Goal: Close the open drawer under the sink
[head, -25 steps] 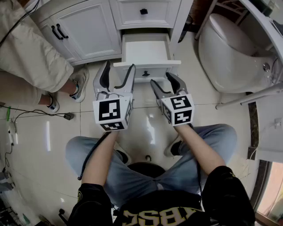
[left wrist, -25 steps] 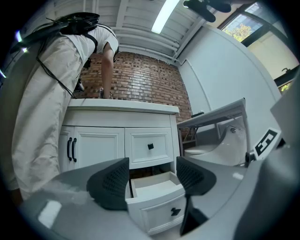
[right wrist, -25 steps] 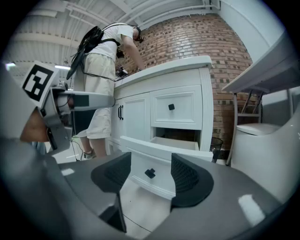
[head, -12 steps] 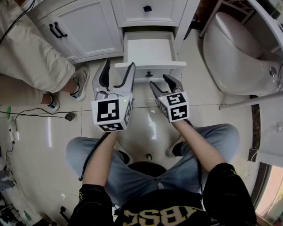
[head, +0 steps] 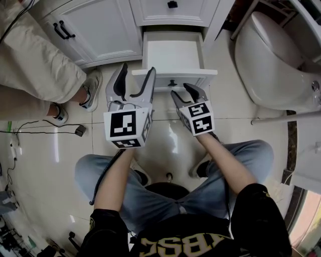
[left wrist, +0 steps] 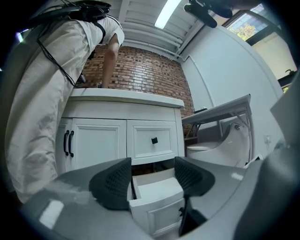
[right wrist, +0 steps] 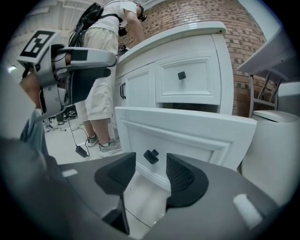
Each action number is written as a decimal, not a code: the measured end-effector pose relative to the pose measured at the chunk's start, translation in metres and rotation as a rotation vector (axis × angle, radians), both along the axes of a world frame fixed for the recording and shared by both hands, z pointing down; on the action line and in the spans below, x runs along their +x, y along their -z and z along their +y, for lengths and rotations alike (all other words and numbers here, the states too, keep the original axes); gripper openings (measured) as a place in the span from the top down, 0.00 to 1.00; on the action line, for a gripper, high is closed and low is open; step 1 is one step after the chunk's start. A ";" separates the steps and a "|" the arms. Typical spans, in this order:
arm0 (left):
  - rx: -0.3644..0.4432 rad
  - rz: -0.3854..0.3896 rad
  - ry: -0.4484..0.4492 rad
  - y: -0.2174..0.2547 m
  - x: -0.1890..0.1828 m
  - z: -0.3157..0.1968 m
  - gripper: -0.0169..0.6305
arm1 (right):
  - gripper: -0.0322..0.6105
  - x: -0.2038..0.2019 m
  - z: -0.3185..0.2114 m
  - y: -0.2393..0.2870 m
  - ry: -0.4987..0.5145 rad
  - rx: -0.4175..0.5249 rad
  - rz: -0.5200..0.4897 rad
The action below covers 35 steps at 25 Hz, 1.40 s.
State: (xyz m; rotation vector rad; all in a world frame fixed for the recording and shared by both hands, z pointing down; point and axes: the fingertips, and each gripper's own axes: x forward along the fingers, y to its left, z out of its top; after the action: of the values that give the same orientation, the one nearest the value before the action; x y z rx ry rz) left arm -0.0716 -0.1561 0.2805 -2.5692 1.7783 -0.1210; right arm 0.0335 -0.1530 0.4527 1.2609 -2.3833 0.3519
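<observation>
The white drawer (head: 173, 52) under the sink stands pulled out, its front panel (right wrist: 187, 133) facing me with a small black knob (right wrist: 151, 156). My right gripper (head: 180, 91) hovers just in front of that panel. Its jaws are closing with nothing between them, and the knob sits just beyond the fingertips (right wrist: 151, 174). My left gripper (head: 138, 71) is open and empty at the drawer's left front corner, level with the panel. In the left gripper view the drawer (left wrist: 157, 190) shows between that gripper's pads (left wrist: 152, 177).
A person in beige trousers (head: 35, 55) stands at the cabinet's left. Cabinet doors with black handles (head: 65, 30) are shut, as is the upper drawer (head: 172, 4). A toilet (head: 281, 55) is at the right. A cable and adapter (head: 77, 131) lie on the tiled floor.
My right gripper has dropped toward the drawer front and its jaws have narrowed. The left gripper has edged slightly closer to the drawer's corner.
</observation>
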 end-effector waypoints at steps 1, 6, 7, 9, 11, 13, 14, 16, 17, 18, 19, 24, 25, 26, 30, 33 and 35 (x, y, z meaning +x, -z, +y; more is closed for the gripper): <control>-0.004 -0.003 -0.002 -0.002 0.000 -0.001 0.53 | 0.63 -0.001 -0.001 -0.001 0.004 -0.001 0.002; -0.016 -0.009 -0.010 -0.008 0.002 -0.006 0.53 | 0.66 -0.005 -0.009 -0.007 0.015 -0.009 0.007; -0.016 -0.010 -0.011 -0.009 0.002 -0.007 0.53 | 0.67 -0.007 -0.010 -0.008 0.022 -0.012 0.011; -0.016 -0.013 -0.015 -0.010 0.003 -0.009 0.53 | 0.67 -0.010 -0.012 -0.009 0.034 -0.018 0.018; -0.020 -0.014 -0.016 -0.011 0.003 -0.012 0.53 | 0.68 -0.012 -0.015 -0.010 0.039 -0.021 0.019; -0.024 -0.014 -0.018 -0.012 0.002 -0.014 0.53 | 0.70 -0.015 -0.018 -0.009 0.041 -0.023 0.020; -0.025 -0.015 -0.019 -0.013 0.001 -0.015 0.54 | 0.72 -0.017 -0.020 -0.009 0.043 -0.025 0.021; -0.029 -0.013 -0.017 -0.014 0.000 -0.018 0.54 | 0.74 -0.020 -0.023 -0.011 0.043 -0.027 0.030; -0.032 -0.009 -0.014 -0.015 -0.001 -0.020 0.54 | 0.75 -0.021 -0.025 -0.011 0.040 -0.028 0.039; -0.034 -0.005 -0.013 -0.016 -0.002 -0.022 0.54 | 0.76 -0.021 -0.026 -0.012 0.036 -0.025 0.053; -0.036 -0.002 -0.014 -0.016 -0.002 -0.023 0.54 | 0.78 -0.022 -0.027 -0.013 0.033 -0.020 0.068; -0.041 -0.017 -0.024 -0.023 -0.003 -0.031 0.55 | 0.79 -0.026 -0.033 -0.015 0.068 0.015 0.123; -0.047 -0.017 -0.021 -0.026 -0.005 -0.033 0.55 | 0.79 -0.026 -0.035 -0.015 0.079 0.020 0.135; -0.054 -0.013 -0.018 -0.028 -0.007 -0.035 0.55 | 0.79 -0.027 -0.037 -0.015 0.085 0.024 0.147; -0.064 -0.006 -0.014 -0.033 -0.011 -0.045 0.55 | 0.79 -0.029 -0.050 -0.015 0.084 0.039 0.181; -0.069 0.000 -0.018 -0.035 -0.013 -0.051 0.55 | 0.79 -0.031 -0.062 -0.016 0.084 0.052 0.200; -0.073 0.011 -0.018 -0.036 -0.016 -0.057 0.55 | 0.79 -0.030 -0.070 -0.016 0.079 0.051 0.205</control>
State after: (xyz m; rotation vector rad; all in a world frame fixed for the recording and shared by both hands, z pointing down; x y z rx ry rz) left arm -0.0871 -0.2127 0.3165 -2.6403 1.7862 -0.1754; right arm 0.0031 -0.2229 0.4683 1.1614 -2.2716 0.1320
